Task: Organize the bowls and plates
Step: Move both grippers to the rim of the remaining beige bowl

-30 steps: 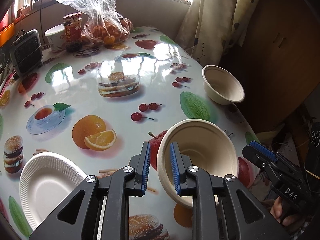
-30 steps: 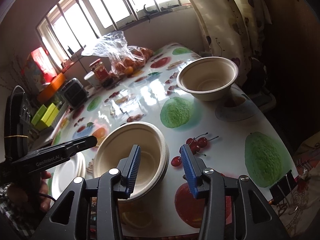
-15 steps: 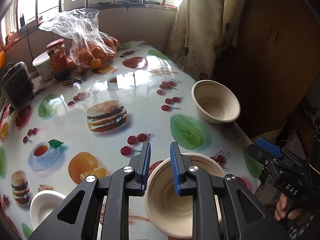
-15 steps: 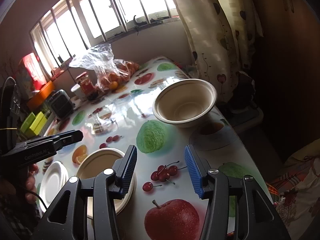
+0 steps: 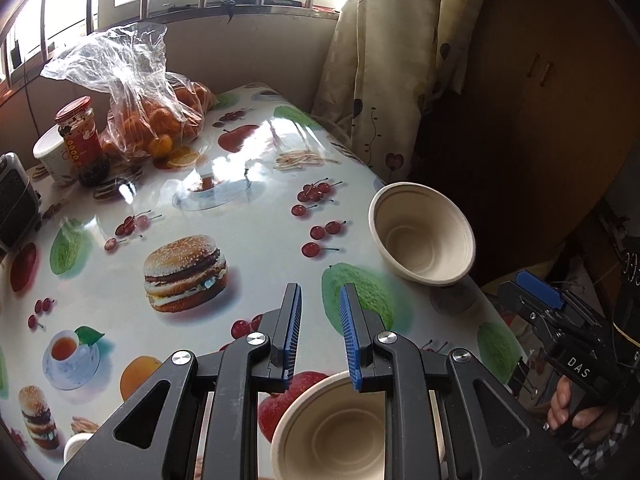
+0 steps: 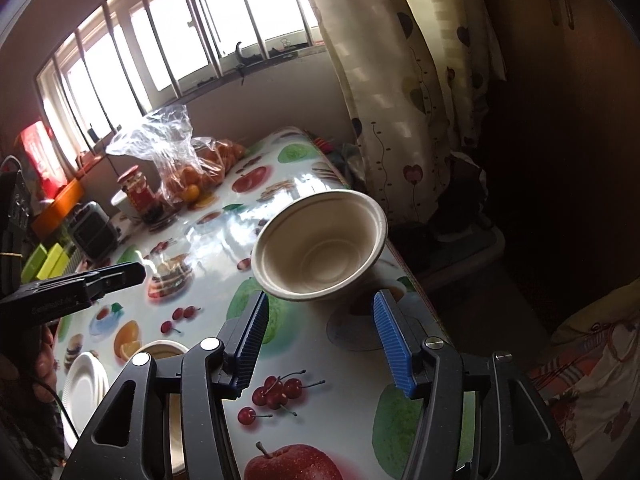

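My left gripper [image 5: 320, 336] hangs over the fruit-print table [image 5: 240, 240], its blue pads a narrow gap apart with nothing between them. A beige paper bowl [image 5: 332, 428] sits on the table just under its fingers. A second beige bowl [image 6: 320, 256] stands upright near the table's right edge, also visible in the left wrist view as the far bowl [image 5: 424, 236]. My right gripper [image 6: 322, 338] points at this far bowl from just short of it. Its jaws are opening and hold nothing. A white paper plate [image 6: 86, 384] lies at the near left.
At the back stand a plastic bag of oranges [image 5: 152, 120], a red-lidded jar [image 5: 80, 136], a white cup [image 5: 52, 156] and a small black heater [image 5: 16, 204]. A curtain [image 6: 400, 100] and a dark cabinet [image 5: 540, 120] border the table's right edge.
Both grippers have moved away from the near bowl toward the far bowl. The right gripper's jaws have widened. The near bowl stays on the table.
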Demonstrator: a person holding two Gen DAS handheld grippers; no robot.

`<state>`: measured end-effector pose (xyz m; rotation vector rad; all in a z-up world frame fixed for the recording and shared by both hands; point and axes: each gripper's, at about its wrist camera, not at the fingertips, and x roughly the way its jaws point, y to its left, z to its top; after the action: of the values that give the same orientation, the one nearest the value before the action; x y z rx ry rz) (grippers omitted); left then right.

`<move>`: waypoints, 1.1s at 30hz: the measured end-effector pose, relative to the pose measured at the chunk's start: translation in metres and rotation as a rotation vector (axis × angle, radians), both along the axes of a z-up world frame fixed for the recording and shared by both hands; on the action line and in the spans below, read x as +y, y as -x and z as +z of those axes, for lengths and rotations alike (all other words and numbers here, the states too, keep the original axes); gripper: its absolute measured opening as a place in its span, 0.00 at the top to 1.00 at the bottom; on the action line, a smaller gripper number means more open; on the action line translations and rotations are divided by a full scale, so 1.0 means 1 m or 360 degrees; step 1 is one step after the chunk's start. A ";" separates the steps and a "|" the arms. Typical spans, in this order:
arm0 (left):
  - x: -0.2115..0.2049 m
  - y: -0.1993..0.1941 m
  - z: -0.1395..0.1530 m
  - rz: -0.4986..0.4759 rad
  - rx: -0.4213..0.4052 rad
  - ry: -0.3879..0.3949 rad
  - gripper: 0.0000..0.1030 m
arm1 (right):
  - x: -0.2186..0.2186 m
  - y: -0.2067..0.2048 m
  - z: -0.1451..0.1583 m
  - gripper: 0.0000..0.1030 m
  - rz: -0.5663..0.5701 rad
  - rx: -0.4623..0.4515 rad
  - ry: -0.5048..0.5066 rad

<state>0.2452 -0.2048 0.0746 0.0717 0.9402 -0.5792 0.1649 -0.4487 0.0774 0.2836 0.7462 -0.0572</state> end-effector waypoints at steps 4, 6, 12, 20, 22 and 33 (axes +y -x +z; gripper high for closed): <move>-0.010 -0.015 -0.001 -0.0013 0.0026 0.0025 0.80 | -0.008 -0.010 -0.001 0.47 -0.0030 0.0005 0.0014; -0.018 -0.019 -0.001 -0.0045 0.0015 0.0033 0.80 | -0.013 -0.015 -0.002 0.47 -0.0041 0.0009 0.0013; -0.038 -0.034 -0.005 -0.0082 0.0059 0.0053 0.80 | -0.019 -0.025 -0.007 0.47 -0.0057 0.0029 0.0016; -0.059 -0.049 -0.016 -0.0118 0.0089 0.0004 0.80 | -0.028 -0.036 -0.014 0.47 -0.0090 0.0055 0.0015; -0.063 -0.053 -0.018 -0.0120 0.0097 0.0005 0.80 | -0.030 -0.038 -0.014 0.47 -0.0096 0.0054 0.0008; -0.078 -0.068 -0.031 -0.0137 0.0153 -0.0020 0.80 | -0.036 -0.050 -0.021 0.47 -0.0109 0.0078 -0.0003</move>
<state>0.3130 -0.2832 0.0437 0.0969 1.0381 -0.6611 0.2145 -0.4846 0.0562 0.3107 0.7849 -0.1289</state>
